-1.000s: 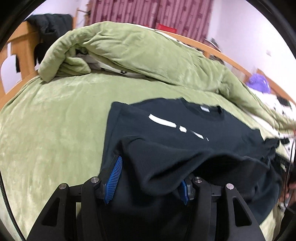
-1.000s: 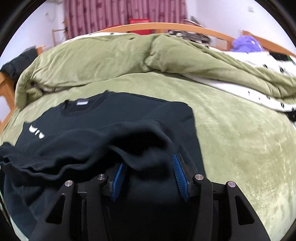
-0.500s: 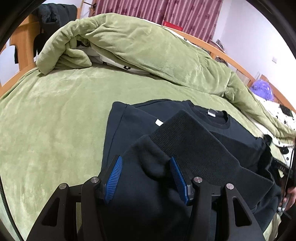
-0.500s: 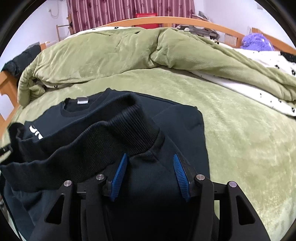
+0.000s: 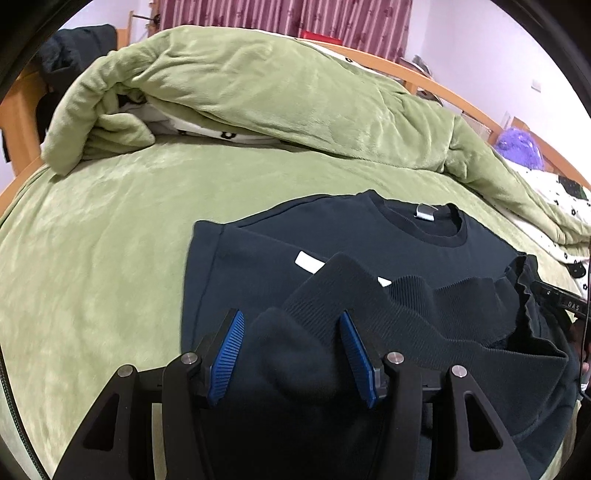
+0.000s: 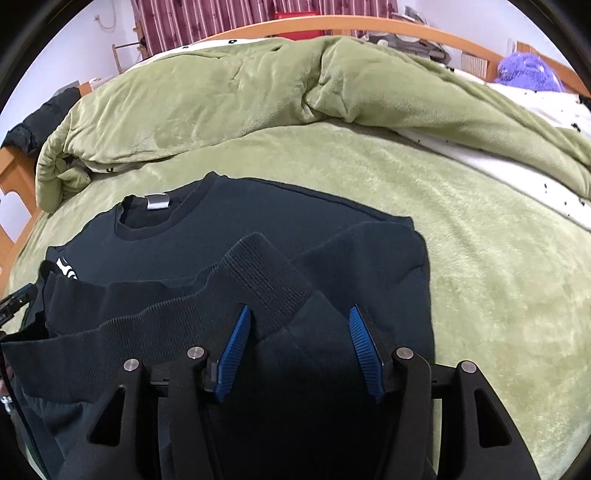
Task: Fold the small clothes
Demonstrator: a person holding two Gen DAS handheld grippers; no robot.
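Sweatshirt: dark, lying on the green bed cover, neck hole at the far end, ribbed hem lifted at the near end and brought over the chest.
Hem: a ribbed band that runs between the two grippers, slack and wavy in the middle.
Left gripper: jaws set well apart, blue pads showing on both sides; a bunched fold of the sweatshirt sits between them and rises above the fingertips. Whether the pads press the cloth I cannot tell.
Right gripper: jaws equally wide, with the right end of the hem and a fold of cloth between them; grip likewise not clear.
Bed cover: green plush, flat under the sweatshirt, bare to its left in the left view and to its right in the right view.
Duvet: green, heaped across the far side of the bed, its white dotted lining showing underneath.
Left view only: a white print on the chest, partly covered by the hem; the other gripper's black body at the right edge.
Right view only: the sweatshirt's right side, with a sleeve folded in across it; a white mark near the left edge.
Both views: grey neck label, wooden bed frame, striped curtain and a purple object far right.
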